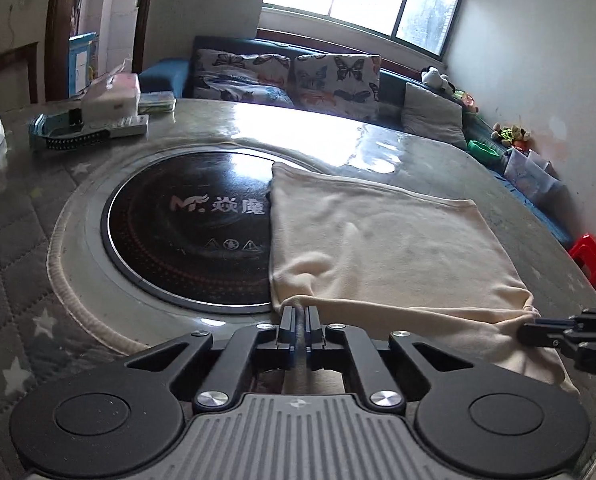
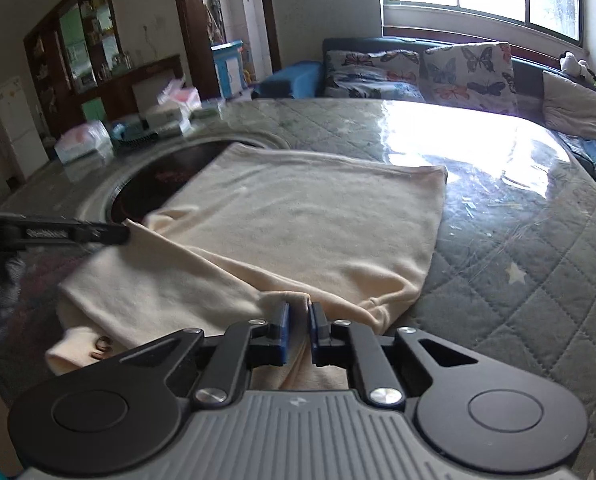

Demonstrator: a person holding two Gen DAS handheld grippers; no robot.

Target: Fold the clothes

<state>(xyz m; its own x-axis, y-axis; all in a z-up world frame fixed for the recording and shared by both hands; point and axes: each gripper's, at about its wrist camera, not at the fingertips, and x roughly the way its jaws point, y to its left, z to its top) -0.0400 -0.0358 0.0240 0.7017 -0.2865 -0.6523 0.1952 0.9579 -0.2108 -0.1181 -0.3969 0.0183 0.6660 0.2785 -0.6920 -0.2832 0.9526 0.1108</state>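
Observation:
A cream garment [image 1: 385, 240] lies partly folded on the round table, its far half flat and its near edge lifted. My left gripper [image 1: 298, 314] is shut on the garment's near left corner, with cloth pinched between its pads. In the right wrist view the same cream garment [image 2: 298, 220] spreads ahead, and my right gripper [image 2: 298, 312] is shut on a bunched fold at its near right edge. The right gripper [image 1: 537, 330] shows at the right edge of the left wrist view, and the left gripper [image 2: 110, 234] enters from the left in the right wrist view.
A black round induction cooktop [image 1: 186, 228] is set in the table's middle, partly under the garment. A tissue box [image 1: 112, 94], a comb and small packs sit at the table's far left. A sofa with butterfly cushions [image 1: 333, 80] stands beyond, and a red stool [image 1: 591, 260] at the right.

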